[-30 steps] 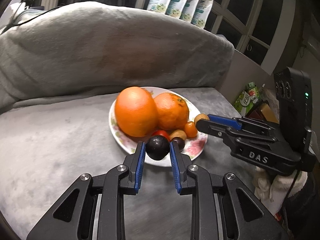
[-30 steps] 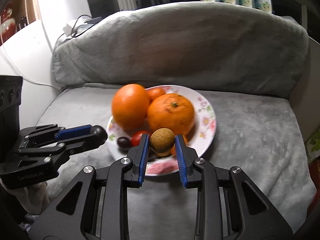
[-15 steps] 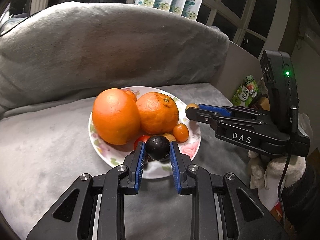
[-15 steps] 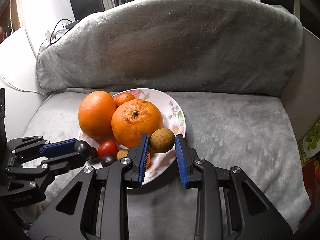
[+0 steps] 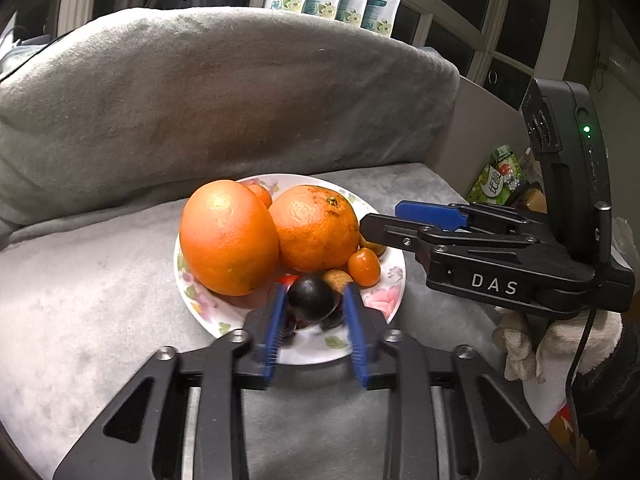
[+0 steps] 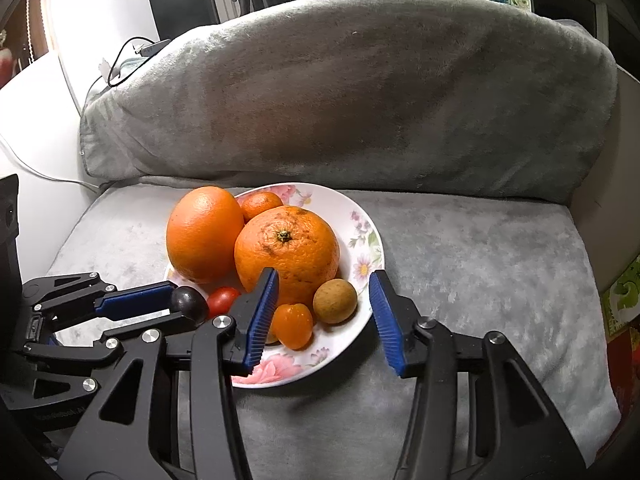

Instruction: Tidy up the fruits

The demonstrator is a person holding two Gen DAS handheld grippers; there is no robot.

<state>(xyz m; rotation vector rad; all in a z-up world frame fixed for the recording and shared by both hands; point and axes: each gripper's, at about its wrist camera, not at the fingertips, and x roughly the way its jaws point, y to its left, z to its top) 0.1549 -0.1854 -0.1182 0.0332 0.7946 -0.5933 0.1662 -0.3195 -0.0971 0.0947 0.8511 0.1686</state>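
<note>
Over the floral plate (image 6: 362, 216) on the grey cushion (image 6: 480, 248), both grippers sit with jaws parted, having just been opening. Left gripper (image 5: 316, 322): blue pads spread either side of the dark plum (image 5: 311, 298), which lies at the plate's near edge; slight gaps show on both sides, so it reads as released, not pinched. Right gripper (image 6: 326, 314): jaws wider, with the brown round fruit (image 6: 334, 301) and small orange kumquat (image 6: 294, 325) resting on the plate between them, neither touched. Versus 0.5 s ago, both pads were clamped on their fruit, plum in the left, brown fruit in the right; now both fruits are down on the plate beside the 2 big oranges (image 6: 286, 254) and the red tomato (image 6: 222, 299). Readable text: "DAS" in white on the right gripper's body in the left view. Pouches on the sill and the green packet carry print too small to read.
</note>
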